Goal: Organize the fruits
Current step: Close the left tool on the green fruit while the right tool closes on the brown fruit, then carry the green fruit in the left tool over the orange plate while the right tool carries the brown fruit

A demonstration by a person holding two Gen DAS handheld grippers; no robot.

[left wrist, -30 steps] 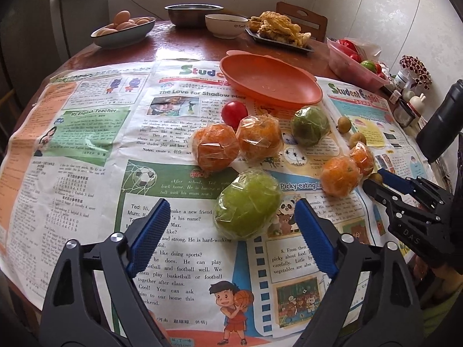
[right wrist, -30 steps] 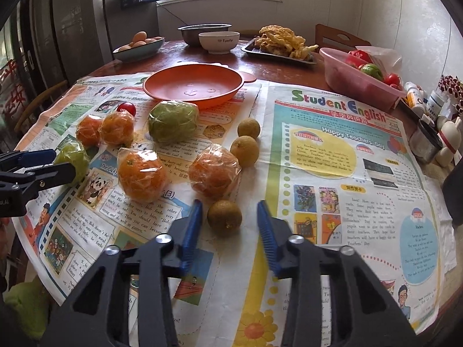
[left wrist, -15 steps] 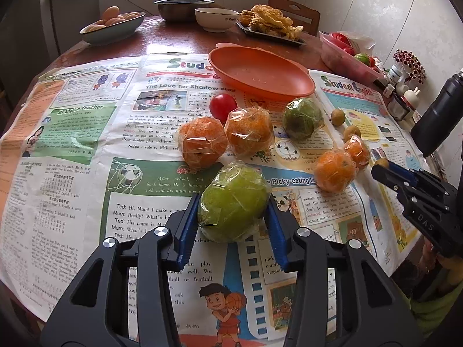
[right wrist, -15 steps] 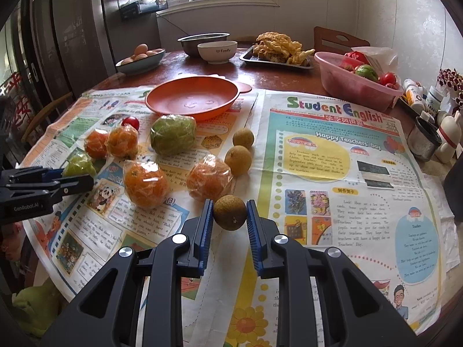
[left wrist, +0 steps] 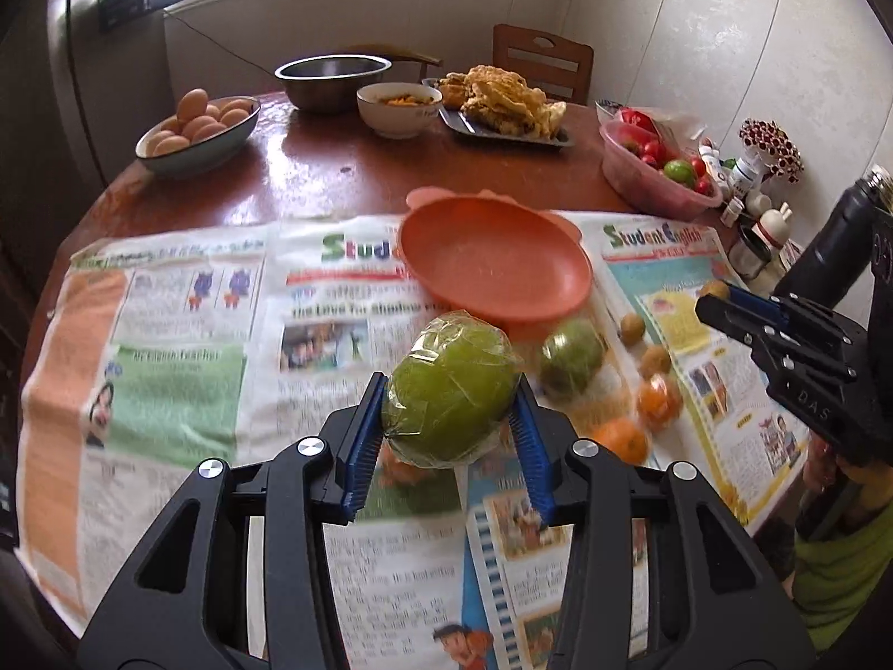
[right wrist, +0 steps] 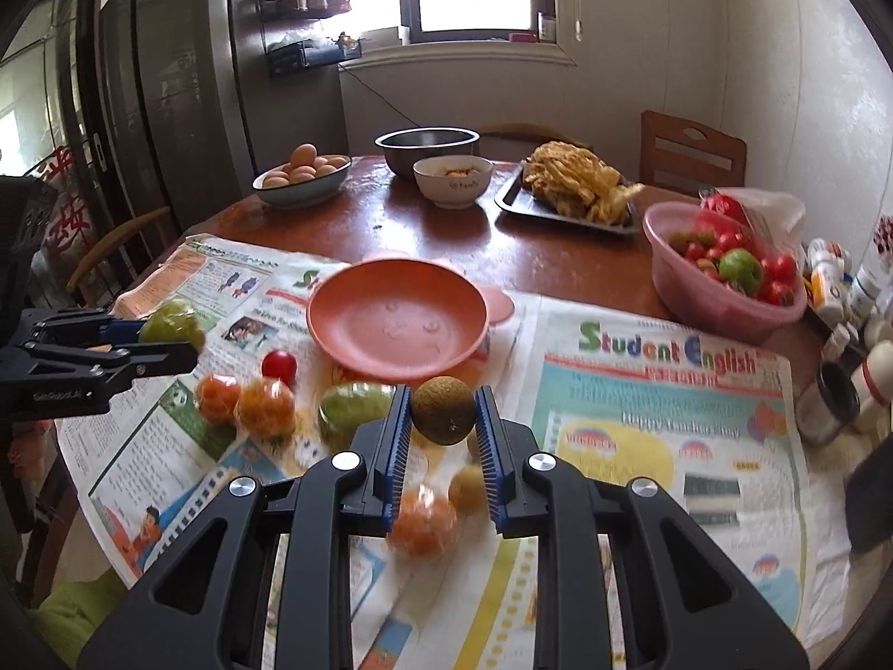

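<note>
From the left wrist, the left gripper (left wrist: 453, 410) is clamped on a plastic-wrapped green fruit (left wrist: 451, 395), lifted clear of the newspaper (left wrist: 184, 368). Just beyond its tips sits one empty orange plate (left wrist: 494, 265). Right of the tips lie a second wrapped green fruit (left wrist: 570, 357), two wrapped oranges (left wrist: 658, 402) and two small brown fruits (left wrist: 633, 328). The right gripper (left wrist: 717, 296) reaches in from the right edge.

From the right wrist, the right gripper (right wrist: 443, 412) is closed tight on one small brown round fruit (right wrist: 443, 410), held above the paper with the plate (right wrist: 399, 326) right behind it. Left of the tips lie one green fruit (right wrist: 354, 410), two oranges (right wrist: 265, 406) and one red tomato (right wrist: 279, 367); a third orange (right wrist: 421, 522) shows beneath the fingers.
</note>
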